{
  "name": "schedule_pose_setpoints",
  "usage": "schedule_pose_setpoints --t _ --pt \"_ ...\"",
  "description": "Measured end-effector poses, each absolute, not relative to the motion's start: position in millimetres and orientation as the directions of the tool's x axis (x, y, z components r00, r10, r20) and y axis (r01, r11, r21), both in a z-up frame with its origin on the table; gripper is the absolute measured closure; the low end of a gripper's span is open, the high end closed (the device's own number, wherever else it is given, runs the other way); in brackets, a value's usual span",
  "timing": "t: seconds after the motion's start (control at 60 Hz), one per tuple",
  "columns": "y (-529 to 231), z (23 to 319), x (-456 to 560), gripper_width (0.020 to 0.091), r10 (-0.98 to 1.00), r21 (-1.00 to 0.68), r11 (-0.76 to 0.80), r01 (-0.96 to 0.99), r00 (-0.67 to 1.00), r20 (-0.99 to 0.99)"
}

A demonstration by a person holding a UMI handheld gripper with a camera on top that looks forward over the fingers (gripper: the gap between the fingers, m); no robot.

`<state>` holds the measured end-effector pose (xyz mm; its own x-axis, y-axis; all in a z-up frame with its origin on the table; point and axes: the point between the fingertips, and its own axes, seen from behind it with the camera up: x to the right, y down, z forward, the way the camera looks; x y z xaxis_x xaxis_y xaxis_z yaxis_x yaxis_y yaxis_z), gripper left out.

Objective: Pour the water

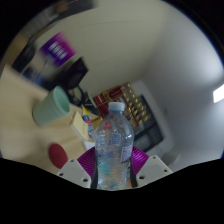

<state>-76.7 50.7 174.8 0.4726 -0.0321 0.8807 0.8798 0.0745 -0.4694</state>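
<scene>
1. One clear plastic water bottle point(113, 145) with a white cap is seen upright between the two fingers of the gripper point(113, 166); it is taken as the landmark for all entries below.
2. The magenta pads point(87, 160) are seen pressed against both sides of the bottle's lower body, so the jaws are recorded as closed on the bottle, with no gap visible at either side.
3. A pale green cup point(52, 106) is found to the left of the bottle and further off, tilted on the light tabletop point(20, 100).
4. A red round lid or small cup point(58, 154) is noted left of the bottle, near the left finger.
5. Shelved, mixed-colour goods point(135, 108) are seen behind the bottle; they cannot be identified.
</scene>
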Motion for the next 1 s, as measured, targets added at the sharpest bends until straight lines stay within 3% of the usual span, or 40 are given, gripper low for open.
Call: schedule_pose_setpoints --t 0.083,0.3,0.517,0.533,0.817,0.9,0.95,0.967,1.0 --pt "61 193 -88 0.0650 -0.071 -0.081 0.105 0.991 0.089 0.994" --pt "110 211 -143 0.0642 -0.149 0.513 0.128 0.849 -0.495 0.856" --pt "107 220 -160 0.0649 -0.198 0.694 0.127 0.708 -0.668 0.718" --pt "107 211 -166 0.0646 -0.202 0.699 0.118 0.706 -0.672 0.712" --pt "107 219 -166 0.0646 -0.200 0.671 0.146 0.727 -0.642 0.740" --pt "104 225 -171 0.0647 -0.191 0.449 0.191 0.873 -0.416 0.889" --pt "103 230 -169 0.0647 -0.153 0.197 0.208 0.958 -0.168 0.974" --pt "88 217 -168 0.0648 -0.163 0.093 0.206 0.974 -0.059 0.985" --pt "90 229 -159 0.0646 -0.121 -0.112 0.210 0.971 0.140 0.983"
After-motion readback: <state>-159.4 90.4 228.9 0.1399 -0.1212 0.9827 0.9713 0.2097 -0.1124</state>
